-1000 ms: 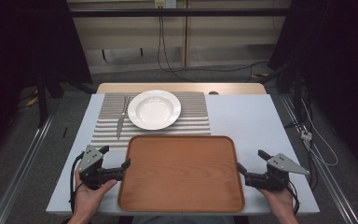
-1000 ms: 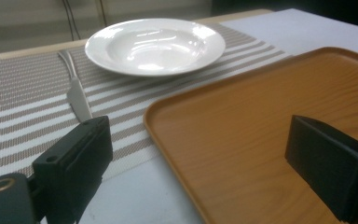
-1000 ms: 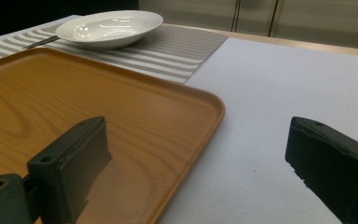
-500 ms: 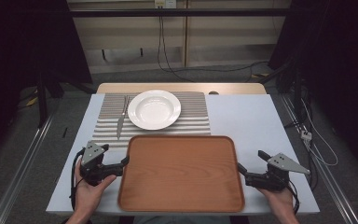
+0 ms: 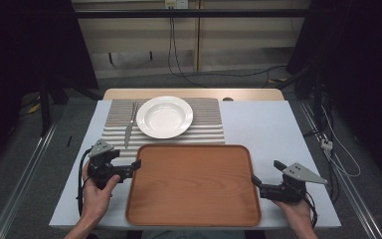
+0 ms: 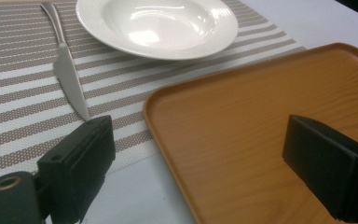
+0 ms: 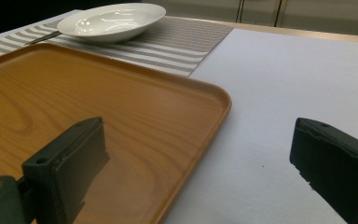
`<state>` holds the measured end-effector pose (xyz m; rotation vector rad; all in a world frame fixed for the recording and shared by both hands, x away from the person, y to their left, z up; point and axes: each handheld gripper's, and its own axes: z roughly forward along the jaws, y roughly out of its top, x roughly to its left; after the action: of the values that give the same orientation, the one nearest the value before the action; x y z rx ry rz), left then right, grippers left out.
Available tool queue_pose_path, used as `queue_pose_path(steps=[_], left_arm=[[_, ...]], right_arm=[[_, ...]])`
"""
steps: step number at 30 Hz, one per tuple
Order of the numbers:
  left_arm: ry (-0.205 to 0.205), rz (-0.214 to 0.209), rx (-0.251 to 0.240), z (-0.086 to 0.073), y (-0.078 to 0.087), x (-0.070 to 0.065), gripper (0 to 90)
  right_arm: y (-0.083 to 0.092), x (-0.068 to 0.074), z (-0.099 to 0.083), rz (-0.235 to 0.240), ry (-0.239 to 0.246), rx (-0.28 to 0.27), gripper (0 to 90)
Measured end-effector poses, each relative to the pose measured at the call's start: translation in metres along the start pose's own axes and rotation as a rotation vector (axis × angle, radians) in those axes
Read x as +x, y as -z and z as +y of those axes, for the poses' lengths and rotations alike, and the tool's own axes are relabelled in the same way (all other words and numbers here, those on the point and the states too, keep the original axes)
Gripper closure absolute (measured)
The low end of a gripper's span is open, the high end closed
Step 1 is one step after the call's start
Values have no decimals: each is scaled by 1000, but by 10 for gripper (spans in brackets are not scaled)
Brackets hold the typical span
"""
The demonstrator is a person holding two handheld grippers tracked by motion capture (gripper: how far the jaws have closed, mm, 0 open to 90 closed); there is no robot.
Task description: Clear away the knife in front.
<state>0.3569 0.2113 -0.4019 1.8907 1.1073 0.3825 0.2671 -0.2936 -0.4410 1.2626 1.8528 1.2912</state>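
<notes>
We see a wooden tray lying flat on the white tabletop, at the near edge between the person's two hands. The left claw sits at the tray's left rim, near its far left corner; in the left gripper view its jaws stand spread, one over the bare tabletop and placemat edge, the other over the tray's floor, so the rim runs between them without being pinched. The left hand wraps the handle from below.

The right claw is at the tray's right rim, about halfway along that side. In the right gripper view its jaws are also spread wide, one above the tray's wood, the other above the white tabletop, with the raised rim between them and untouched. The right hand holds this one from the near side.

Beyond the tray lies a striped placemat, its near edge just beside the tray's far rim. A white plate rests on it, and a knife lies on the mat just left of the plate, its tip pointing toward the left claw
</notes>
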Motion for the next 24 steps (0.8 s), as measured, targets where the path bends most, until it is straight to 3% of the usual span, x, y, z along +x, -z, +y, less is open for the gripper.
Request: queue_pose_path(steps=[1,5,9,19,24], left_arm=[[-10,24,-4,5,0,1,94],[-15,54,-20,14,-2,5,103],[-17,44,-28,20,-5,10,99],[-78,109,13,40,-23,23,117],[-73,118,20,51,-34,31,111]], right_arm=[[0,0,0,2,-2,1,36],[-2,0,0,5,-4,2,36],[-3,0,0,9,-5,5,36],[-7,-2,-1,16,-7,14,36],[-9,-4,-1,16,-14,20,36]])
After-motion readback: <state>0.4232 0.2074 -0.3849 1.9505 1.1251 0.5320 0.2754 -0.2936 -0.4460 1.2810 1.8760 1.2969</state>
